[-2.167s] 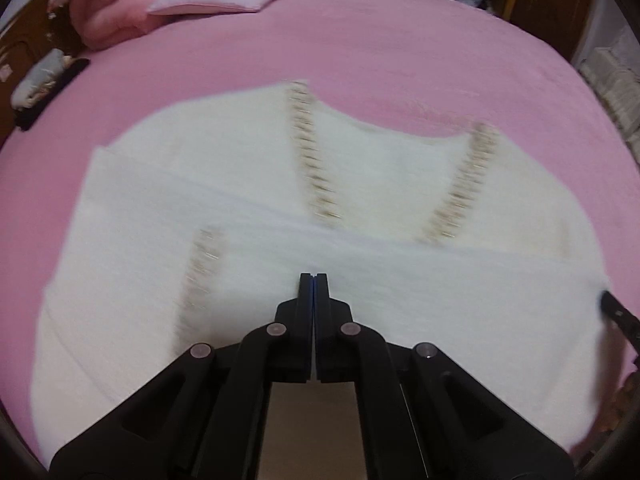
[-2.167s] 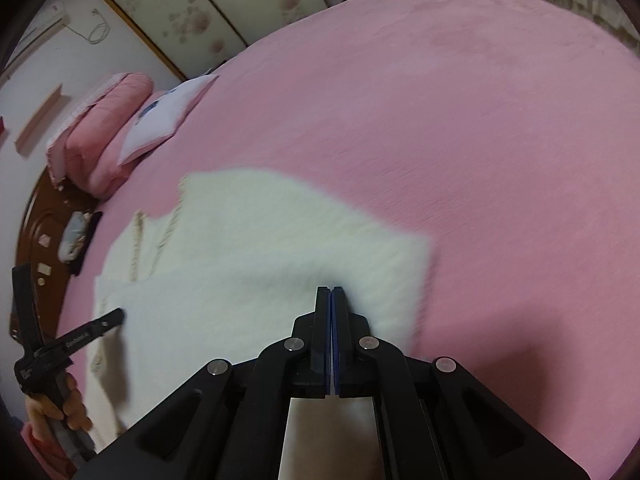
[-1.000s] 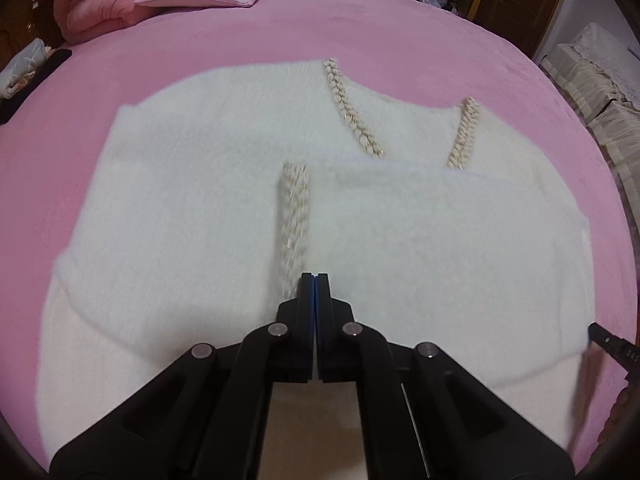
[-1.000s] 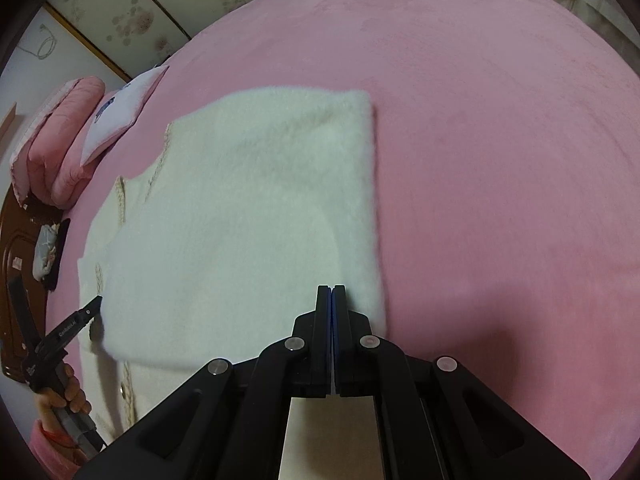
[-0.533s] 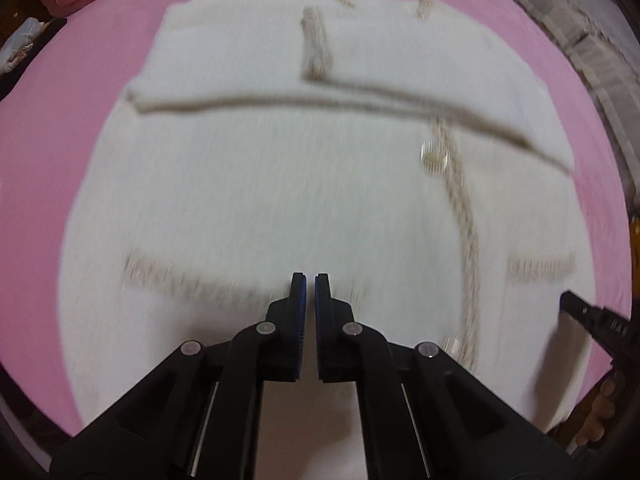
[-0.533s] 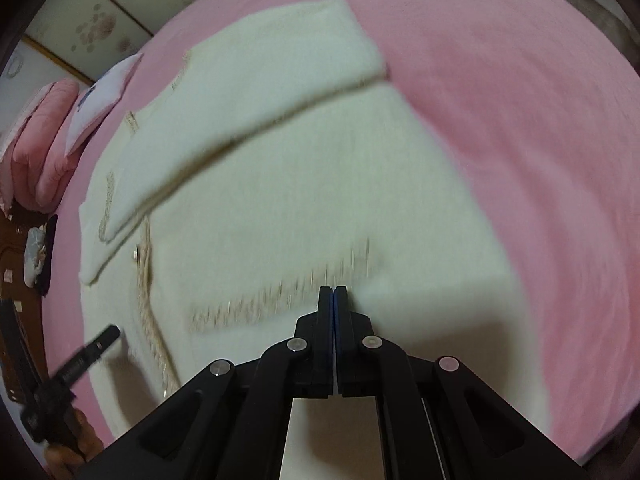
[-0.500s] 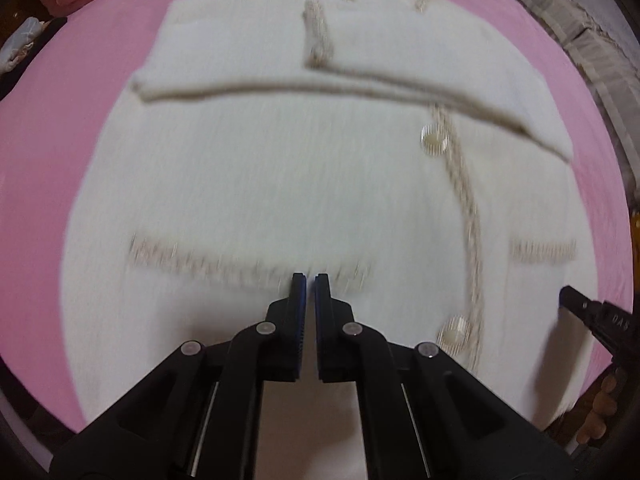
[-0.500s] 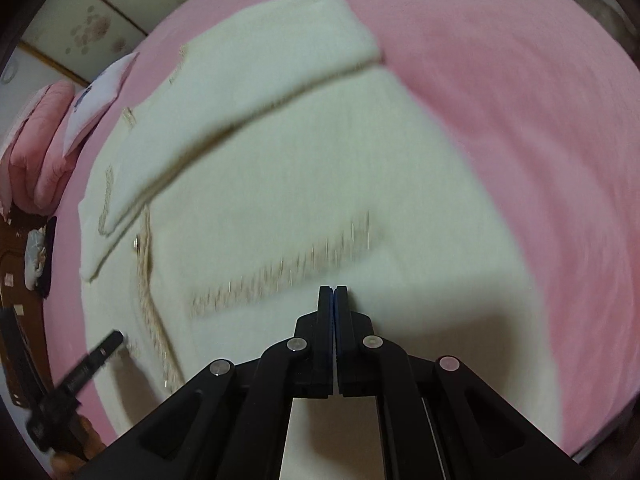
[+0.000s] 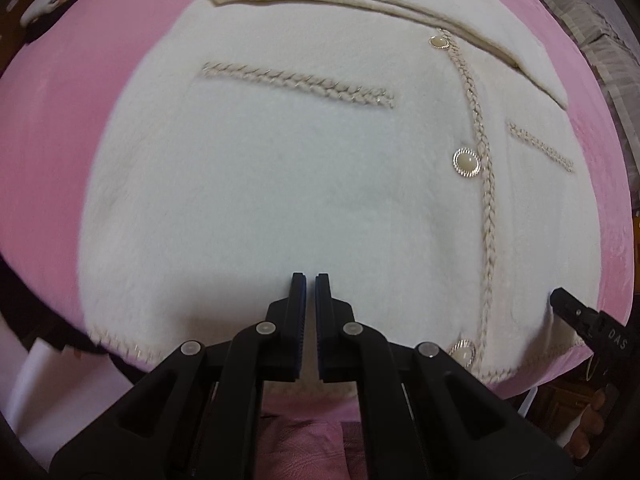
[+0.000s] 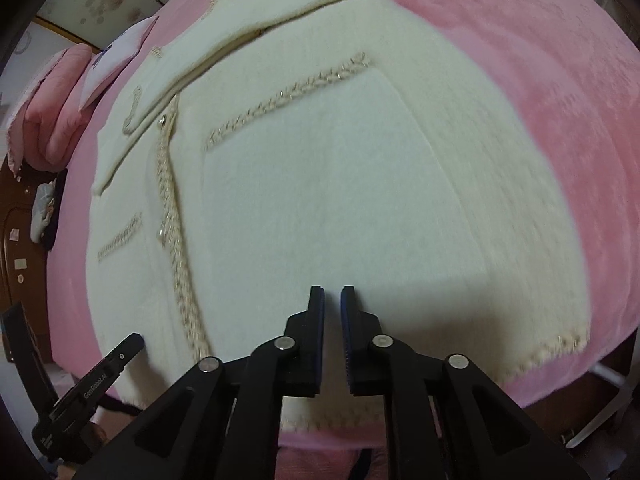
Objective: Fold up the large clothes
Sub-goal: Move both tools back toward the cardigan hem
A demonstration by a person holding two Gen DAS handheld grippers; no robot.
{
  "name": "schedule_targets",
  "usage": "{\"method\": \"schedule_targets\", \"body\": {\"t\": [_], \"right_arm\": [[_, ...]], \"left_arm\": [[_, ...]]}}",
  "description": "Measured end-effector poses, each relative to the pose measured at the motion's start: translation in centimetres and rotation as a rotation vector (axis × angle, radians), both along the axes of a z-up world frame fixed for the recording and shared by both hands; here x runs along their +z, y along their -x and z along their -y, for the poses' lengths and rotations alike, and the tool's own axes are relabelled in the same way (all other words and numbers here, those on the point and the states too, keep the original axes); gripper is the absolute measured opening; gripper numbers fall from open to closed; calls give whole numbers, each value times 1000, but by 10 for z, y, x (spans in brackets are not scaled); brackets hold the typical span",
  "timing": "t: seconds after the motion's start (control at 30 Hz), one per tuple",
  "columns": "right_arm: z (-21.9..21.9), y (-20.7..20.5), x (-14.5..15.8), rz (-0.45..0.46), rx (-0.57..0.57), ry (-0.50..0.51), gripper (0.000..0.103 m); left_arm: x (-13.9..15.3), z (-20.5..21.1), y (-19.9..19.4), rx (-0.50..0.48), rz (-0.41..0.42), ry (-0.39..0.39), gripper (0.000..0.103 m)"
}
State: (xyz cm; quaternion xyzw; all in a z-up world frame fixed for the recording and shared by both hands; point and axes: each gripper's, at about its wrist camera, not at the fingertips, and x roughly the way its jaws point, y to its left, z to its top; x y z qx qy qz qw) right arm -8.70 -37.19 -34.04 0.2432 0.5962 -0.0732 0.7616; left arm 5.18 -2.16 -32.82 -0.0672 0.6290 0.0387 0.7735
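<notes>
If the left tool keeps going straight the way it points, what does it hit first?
Most likely the cream jacket: the left tool, slightly open and empty, points at plain fabric just above the hem, below the braided pocket trim. How far above the fabric it sits is hard to judge.

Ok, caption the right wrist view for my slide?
Right hand-held gripper, slightly open, hovers above the hem of a cream jacket on a pink bed.

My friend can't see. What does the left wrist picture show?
A fluffy white cardigan with braided trim and pearl buttons lies flat on a pink bed. The left gripper hovers near its hem, fingers slightly apart, holding nothing.
</notes>
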Motion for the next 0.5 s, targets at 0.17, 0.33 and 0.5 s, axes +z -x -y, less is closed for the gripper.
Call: {"method": "schedule_targets", "body": {"t": [0.17,0.33,0.5], "right_arm": [[8,52,19,-5,-16,23,35],[25,106,47,17,-42,65,58],[40,145,72,35,-76,107,69]], "left_arm": [[15,-11,41,53,15,-6,1],[33,-27,62,86,32,-23,18],[51,-42,75,133,60,-38,42]]}}
